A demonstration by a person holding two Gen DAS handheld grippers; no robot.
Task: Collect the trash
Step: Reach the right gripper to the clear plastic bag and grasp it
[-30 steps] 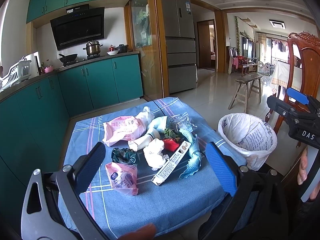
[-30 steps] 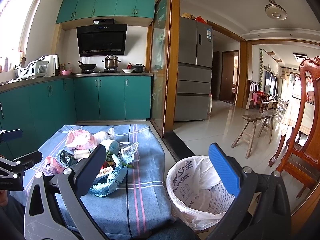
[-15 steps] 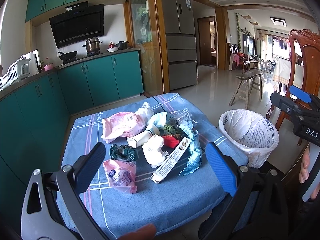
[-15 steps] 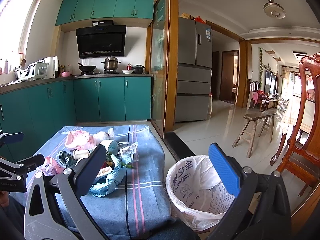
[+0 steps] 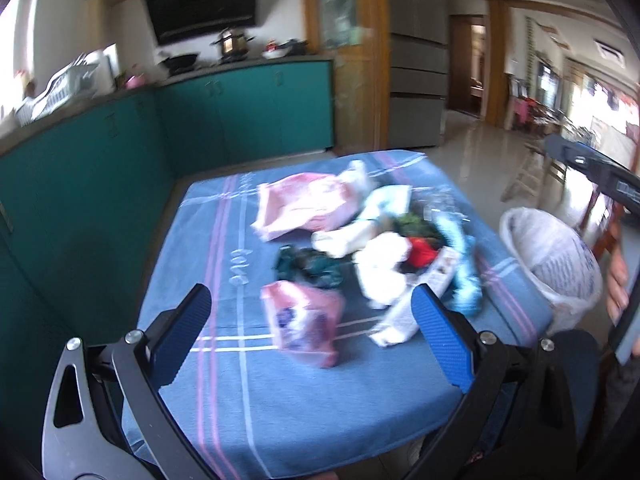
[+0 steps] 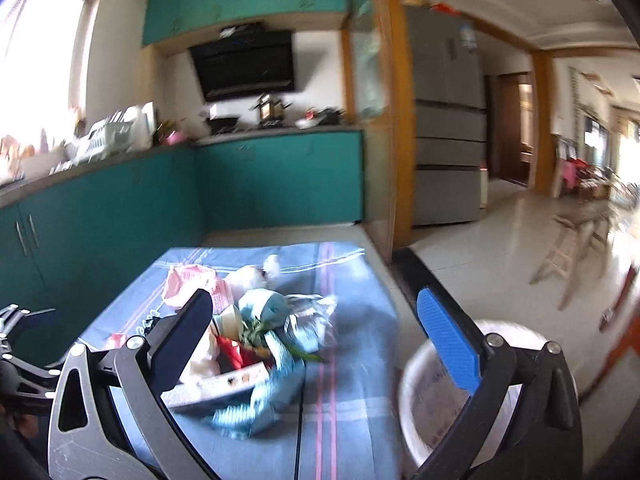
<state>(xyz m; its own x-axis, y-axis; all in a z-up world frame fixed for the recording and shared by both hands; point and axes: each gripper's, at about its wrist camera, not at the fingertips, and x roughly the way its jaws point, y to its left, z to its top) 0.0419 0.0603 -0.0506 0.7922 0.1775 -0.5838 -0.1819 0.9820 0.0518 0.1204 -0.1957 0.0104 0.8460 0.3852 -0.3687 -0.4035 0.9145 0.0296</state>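
Your left gripper (image 5: 308, 320) and right gripper (image 6: 316, 320) both gape wide, holding nothing. The trash pile (image 5: 360, 236) lies on the blue tablecloth (image 5: 248, 400), the pink packet (image 5: 304, 324) nearest your left gripper. The lined bin (image 5: 560, 260) stands just beside the cloth's right edge.

Black frames, blue-padded fingers (image 5: 442, 344).

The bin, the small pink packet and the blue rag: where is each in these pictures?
bin (image 5: 560, 256): left wrist view, on its white liner.
small pink packet (image 5: 304, 326): left wrist view, middle of its face.
blue rag (image 6: 276, 384): right wrist view, on its bunched middle.
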